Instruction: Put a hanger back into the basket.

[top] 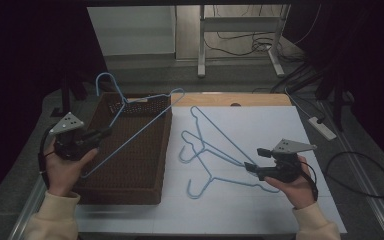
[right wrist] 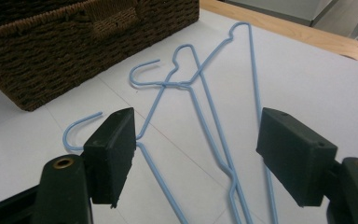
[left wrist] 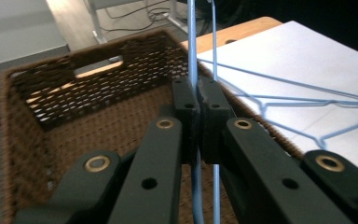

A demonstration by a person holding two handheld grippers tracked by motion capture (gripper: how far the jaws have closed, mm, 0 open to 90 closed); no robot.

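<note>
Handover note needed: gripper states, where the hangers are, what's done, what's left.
Left gripper: shut on a blue wire hanger, held above the brown woven basket.
Right gripper: open, low over the white table sheet, jaws either side of the wires of the blue wire hangers on the sheet; nothing gripped.
Done: one hanger lifted and brought over the basket, not yet released.
Left, likely: drop that hanger into the basket, then pick up the tangled hangers on the sheet; about three, the count is hard to tell.
</note>
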